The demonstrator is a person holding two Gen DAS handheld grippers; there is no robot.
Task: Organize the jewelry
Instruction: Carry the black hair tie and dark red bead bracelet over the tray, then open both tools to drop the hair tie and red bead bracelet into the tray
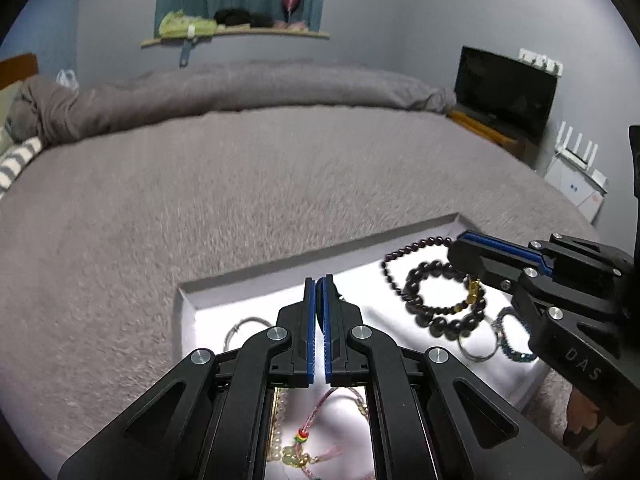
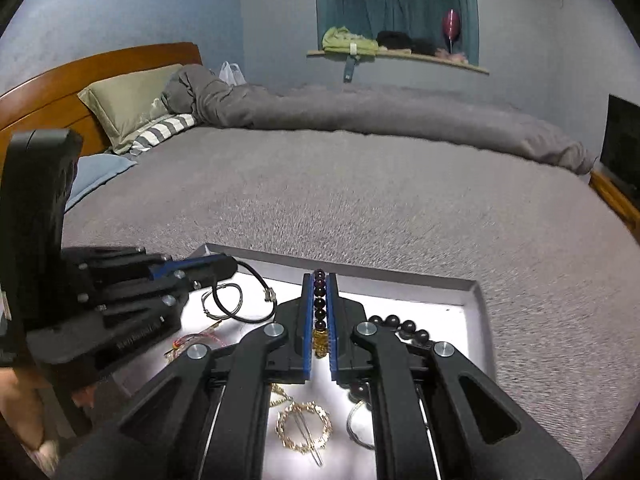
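A shallow white jewelry tray (image 1: 320, 252) lies on the grey bed. My right gripper (image 2: 320, 280) is shut on a dark purple bead bracelet (image 2: 319, 300) with a gold charm; in the left wrist view the bracelet (image 1: 432, 312) hangs from the right gripper (image 1: 460, 248) over the tray. My left gripper (image 1: 319, 280) is shut with nothing visible between its pads, over the tray's middle; it shows in the right wrist view (image 2: 228, 266) too. A thin dark bead string (image 1: 404, 250), a black cord bracelet (image 2: 244, 300), a gold chain bracelet (image 2: 304, 428) and a pink cord with a jade charm (image 1: 304, 440) lie in the tray.
The tray's rim (image 2: 476, 292) stands above the grey bedspread (image 1: 200, 200). A rolled grey duvet (image 1: 240, 88) lies along the bed's far side. Pillows (image 2: 132, 100) rest by a wooden headboard. A TV (image 1: 504, 92) stands to the right. A silver ring (image 1: 476, 350) and a blue bracelet (image 1: 508, 344) lie in the tray.
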